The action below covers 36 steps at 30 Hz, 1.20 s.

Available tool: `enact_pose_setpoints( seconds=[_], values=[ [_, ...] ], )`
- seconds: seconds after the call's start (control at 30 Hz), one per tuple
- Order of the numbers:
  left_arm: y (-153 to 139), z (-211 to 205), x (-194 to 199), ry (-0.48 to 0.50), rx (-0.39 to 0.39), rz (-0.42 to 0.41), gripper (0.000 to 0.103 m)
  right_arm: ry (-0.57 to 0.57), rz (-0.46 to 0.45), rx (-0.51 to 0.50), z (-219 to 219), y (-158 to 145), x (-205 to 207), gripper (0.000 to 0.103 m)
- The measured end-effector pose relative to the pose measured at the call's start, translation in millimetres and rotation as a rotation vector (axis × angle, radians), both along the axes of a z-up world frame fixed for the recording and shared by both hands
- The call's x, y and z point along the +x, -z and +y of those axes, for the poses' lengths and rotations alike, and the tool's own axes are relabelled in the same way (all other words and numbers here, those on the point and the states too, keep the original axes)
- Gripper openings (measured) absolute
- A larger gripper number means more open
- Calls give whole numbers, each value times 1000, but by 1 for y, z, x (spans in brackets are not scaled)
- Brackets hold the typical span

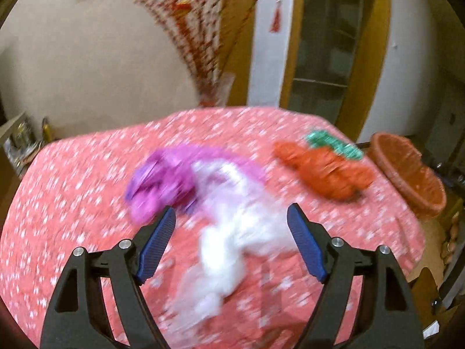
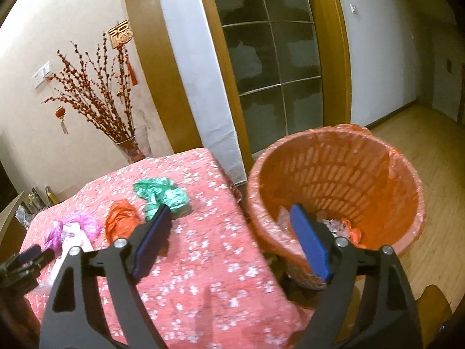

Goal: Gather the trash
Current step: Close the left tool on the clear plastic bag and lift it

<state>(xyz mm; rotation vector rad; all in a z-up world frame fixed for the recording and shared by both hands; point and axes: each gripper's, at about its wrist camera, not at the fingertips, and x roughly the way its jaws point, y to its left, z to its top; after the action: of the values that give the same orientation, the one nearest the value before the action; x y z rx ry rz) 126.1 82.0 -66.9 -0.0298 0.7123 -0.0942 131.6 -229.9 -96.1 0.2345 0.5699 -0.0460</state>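
Left wrist view: left gripper [image 1: 231,224] spread above white bag [image 1: 232,232]; close low on its bulk. Right gripper [image 2: 229,229] spread, empty, at bin [image 2: 334,186].

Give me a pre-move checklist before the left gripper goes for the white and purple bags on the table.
1. Left gripper open: ok, jaws spread, nothing pinched.
2. White bag lined up between its fingers: ok, though the picture is blurred.
3. Purple bag separate from the white one: cannot tell, they overlap.
4. Right gripper empty: ok, jaws wide, nothing between them.
5. Orange bin ready beside the table: ok, lined, with room above the trash inside.
6. Orange bag and green bag out of the left gripper's way: ok, they lie farther back toward the bin.
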Motion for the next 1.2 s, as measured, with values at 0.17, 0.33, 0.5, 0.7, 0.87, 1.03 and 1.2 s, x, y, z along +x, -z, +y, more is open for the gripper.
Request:
enact_pose_setpoints(
  seconds=[0.17,0.33,0.5,0.7,0.87,1.03,1.2],
  values=[
    [17,3,-6,1,9,41,78,-37,9,-4,18,1,-2,85],
    [31,-2,2,16,-18,96,69,-59,21,-9,25,2,-3,85],
    [35,0,5,10,-36,105,55,-82,32,-12,32,4,-3,85],
    [34,1,3,24,-59,102,28,-128,33,-17,45,4,-1,85],
    [23,1,-5,46,-75,61,25,-190,25,-31,61,-2,5,85],
    [-4,9,-15,54,-107,-11,25,-274,13,-66,87,-7,21,83],
    [-22,24,-15,17,-121,-56,13,-351,56,-98,115,2,48,78]
  ],
)
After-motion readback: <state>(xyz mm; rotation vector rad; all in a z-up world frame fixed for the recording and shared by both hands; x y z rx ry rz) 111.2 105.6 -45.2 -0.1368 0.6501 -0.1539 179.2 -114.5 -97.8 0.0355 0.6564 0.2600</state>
